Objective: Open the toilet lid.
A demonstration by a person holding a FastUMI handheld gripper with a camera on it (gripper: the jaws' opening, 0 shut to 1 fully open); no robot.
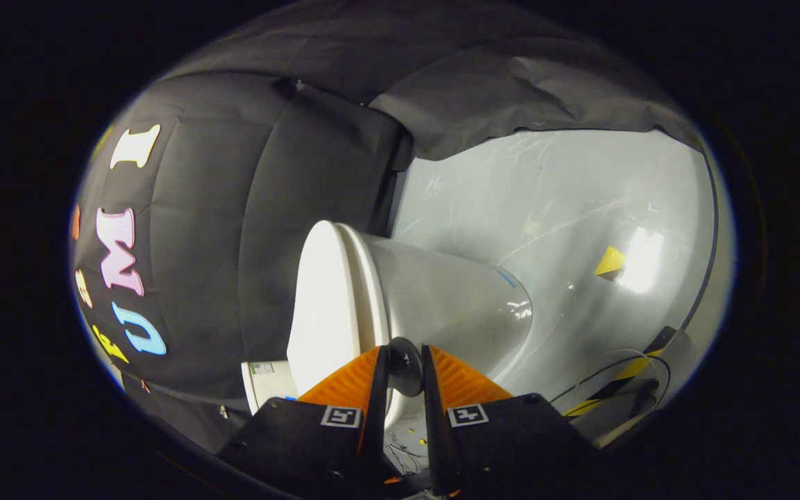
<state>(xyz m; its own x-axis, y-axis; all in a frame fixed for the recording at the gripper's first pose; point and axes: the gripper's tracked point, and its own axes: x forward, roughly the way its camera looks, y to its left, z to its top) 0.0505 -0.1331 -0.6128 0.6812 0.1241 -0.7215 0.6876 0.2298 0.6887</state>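
Gripper: we see the gripper [405, 367] at 6 o'clock, its two orange ribbed fingers [351, 380] rising from black bodies that each carry a square black-and-white marker.

Jaws: drawn close, with a narrow gap; a small dark round knob [405, 362] sits in that gap. We believe both fingers press on it, though the contact itself is hard to make out at this angle.

Toilet lid: the white toilet lid [325, 305] stands just beyond the fingertips, toward 11 o'clock of them. It appears rotated in our view, its flat top face turned toward 9 o'clock and its rim running from 12 to 6. It lies closed against the bowl; we make out no gap between them.

Knob and lid: the knob seems to be fixed at the lid's front edge, right where the fingers meet it.

Toilet bowl: the grey-white toilet bowl [452, 298] swells away from the lid toward 3 o'clock, glossy, with light glinting on its curve.

Floor: a pale, shiny floor [553, 201] spreads from 1 to 4 o'clock, scuffed with fine scratches and bearing a bright reflection.

Yellow marker: a small yellow triangle [610, 262] lies on the floor at 3 o'clock, well apart from the bowl.

Tape and cable: a yellow-and-black striped tape [632, 368] and a thin dark cable [615, 355] run along the floor at 4 o'clock.

Wall: black cloth [282, 173] hangs behind the lid, from 9 to 1 o'clock.
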